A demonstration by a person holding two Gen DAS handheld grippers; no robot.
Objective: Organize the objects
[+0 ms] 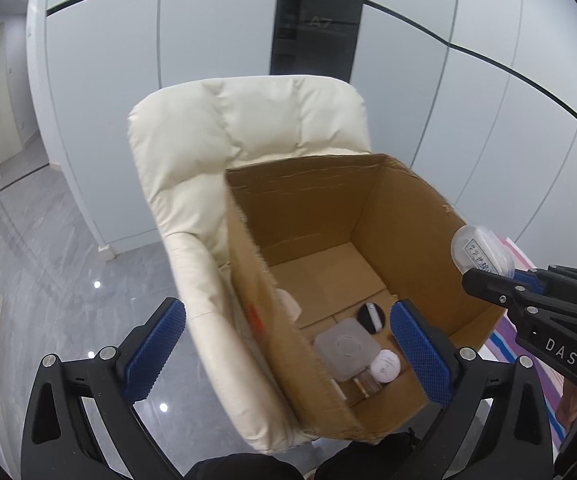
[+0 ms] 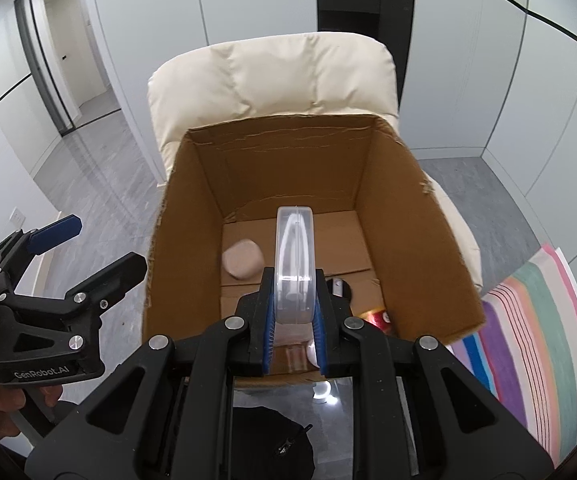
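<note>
Cream armchair (image 2: 272,80), cardboard box (image 2: 416,240) (open), right gripper (image 2: 293,320) clamping clear case (image 2: 294,256)

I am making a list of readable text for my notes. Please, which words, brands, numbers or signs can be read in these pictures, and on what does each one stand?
"DAS": on the right gripper body.
"GenRobot.AI": on the left gripper body.
"A7": on the dark wall panel; mirrored in the right wrist view.
Label on the clear plastic case: printed characters, too small to read.
Red mark on the cardboard box wall: blurred, unreadable.
</note>
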